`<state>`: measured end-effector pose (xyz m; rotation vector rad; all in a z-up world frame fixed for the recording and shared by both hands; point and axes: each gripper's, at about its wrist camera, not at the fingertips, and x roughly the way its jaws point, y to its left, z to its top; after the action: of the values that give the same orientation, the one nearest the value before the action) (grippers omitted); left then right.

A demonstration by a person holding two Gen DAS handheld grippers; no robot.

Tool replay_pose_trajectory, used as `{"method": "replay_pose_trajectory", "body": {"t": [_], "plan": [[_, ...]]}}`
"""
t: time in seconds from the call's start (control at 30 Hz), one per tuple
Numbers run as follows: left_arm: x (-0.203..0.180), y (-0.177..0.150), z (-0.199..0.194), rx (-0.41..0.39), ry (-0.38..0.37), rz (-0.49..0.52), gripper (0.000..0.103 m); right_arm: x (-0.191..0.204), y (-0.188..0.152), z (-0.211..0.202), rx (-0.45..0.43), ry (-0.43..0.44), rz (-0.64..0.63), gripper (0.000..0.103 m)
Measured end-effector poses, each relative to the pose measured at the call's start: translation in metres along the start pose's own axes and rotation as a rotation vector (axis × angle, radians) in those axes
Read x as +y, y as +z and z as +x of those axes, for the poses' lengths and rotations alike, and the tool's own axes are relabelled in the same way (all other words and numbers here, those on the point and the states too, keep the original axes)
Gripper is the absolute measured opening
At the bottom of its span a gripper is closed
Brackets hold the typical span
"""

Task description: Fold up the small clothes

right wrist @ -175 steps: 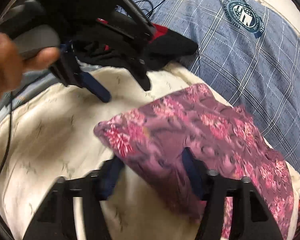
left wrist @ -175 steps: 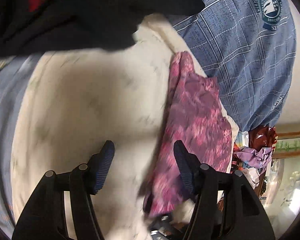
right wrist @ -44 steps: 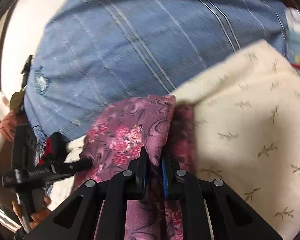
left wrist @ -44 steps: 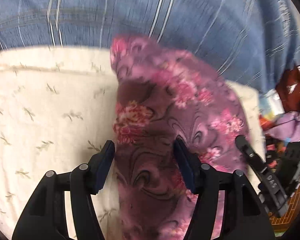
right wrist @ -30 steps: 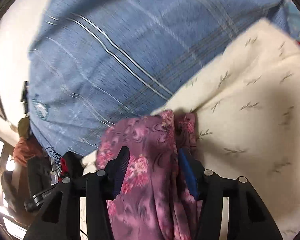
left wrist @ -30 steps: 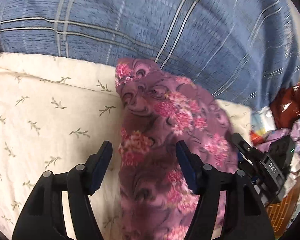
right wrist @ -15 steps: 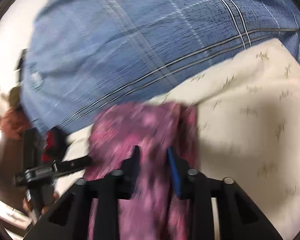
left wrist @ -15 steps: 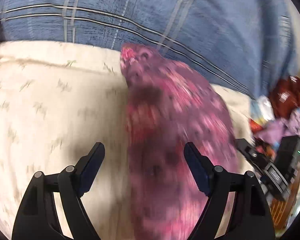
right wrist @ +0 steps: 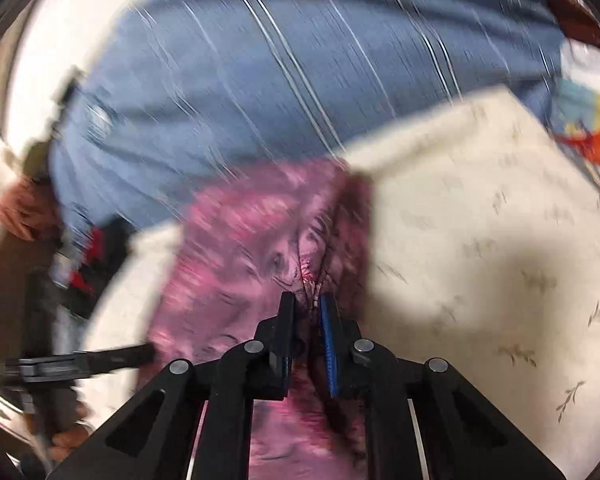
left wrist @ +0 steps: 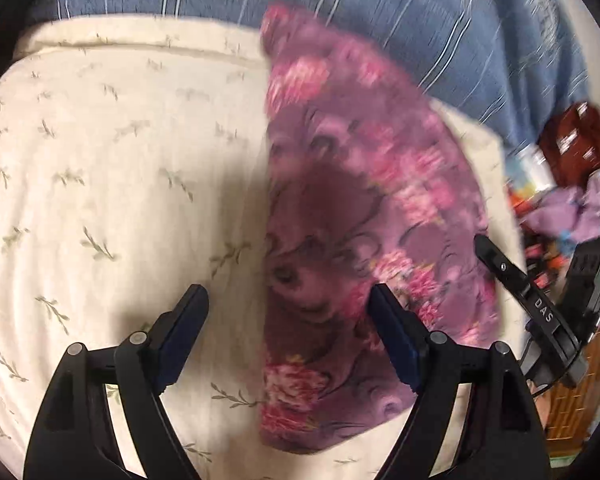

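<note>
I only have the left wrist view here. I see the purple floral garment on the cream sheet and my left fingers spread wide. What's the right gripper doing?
Observer: The right gripper is shut on a bunched pleat of the purple floral garment.
Operator: Where on the garment is that?
Observer: Near its fold line, beside the bare cream sheet.
Operator: Does the left gripper show from there?
Observer: Yes, the left gripper comes in from the picture's left, its tip at the cloth's edge; too blurred to tell contact.
</note>
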<state>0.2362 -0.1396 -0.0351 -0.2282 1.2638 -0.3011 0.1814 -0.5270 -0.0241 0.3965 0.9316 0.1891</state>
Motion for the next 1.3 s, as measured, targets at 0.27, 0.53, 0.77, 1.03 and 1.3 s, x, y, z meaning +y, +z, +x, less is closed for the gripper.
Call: {"method": "replay_pose_trajectory", "body": {"t": [0.27,0.53,0.77,1.03,1.3], "plan": [[-0.023,-0.012,-0.027,-0.057,0.051,0.072,0.083,0.011,-0.018,-0.05,-0.058,0.143,0.021,0.021],[-0.032,-0.027,0.0,-0.025,0.103,0.095,0.083,0.0,-0.067,-0.032,0.029,0.085,-0.013,0.015],[-0.024,-0.036,-0.005,-0.026,0.131,0.106,0.083,0.019,-0.062,-0.034,0.044,0.028,-0.077,0.03],[-0.027,-0.033,-0.031,-0.08,0.082,0.092,0.083,0.045,-0.04,-0.05,-0.042,0.058,-0.096,0.042],[-0.006,-0.001,-0.004,-0.014,0.083,0.006,0.083,0.054,-0.036,-0.01,-0.009,0.059,-0.118,0.043]]}}
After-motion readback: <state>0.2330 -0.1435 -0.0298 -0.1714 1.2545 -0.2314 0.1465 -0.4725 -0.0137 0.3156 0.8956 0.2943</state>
